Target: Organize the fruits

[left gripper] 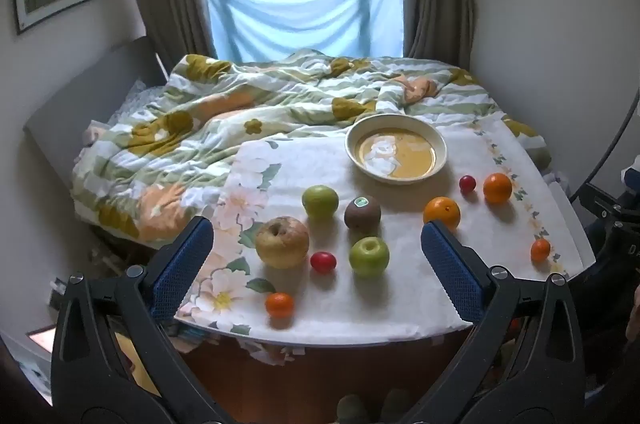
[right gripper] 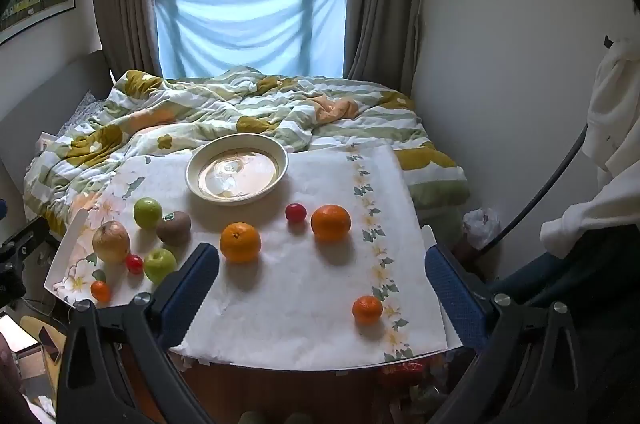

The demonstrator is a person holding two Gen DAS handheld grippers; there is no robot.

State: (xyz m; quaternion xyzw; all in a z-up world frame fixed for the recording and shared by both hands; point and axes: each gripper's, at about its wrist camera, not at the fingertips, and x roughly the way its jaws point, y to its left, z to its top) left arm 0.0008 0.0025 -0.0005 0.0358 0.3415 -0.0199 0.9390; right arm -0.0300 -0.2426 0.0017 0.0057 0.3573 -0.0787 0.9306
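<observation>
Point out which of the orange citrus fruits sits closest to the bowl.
The large orange right of the red cherry tomato. It lies farthest back, nearest the bowl; the others sit nearer the table's front edge.

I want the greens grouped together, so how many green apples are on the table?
2. One green apple sits left of the brown kiwi, the other green apple nearer the front edge, right of a small red fruit. None looks hidden.

A glossy ceramic-looking bowl point(right gripper: 237, 173) sits on a matt, flower-printed cloth point(right gripper: 320, 284) over the table, whose front edge at six o'clock looks like wood. The fingers point(left gripper: 182, 278) wear ribbed blue pads on matt black plastic. The oranges point(right gripper: 240, 242) look finely dimpled.
</observation>
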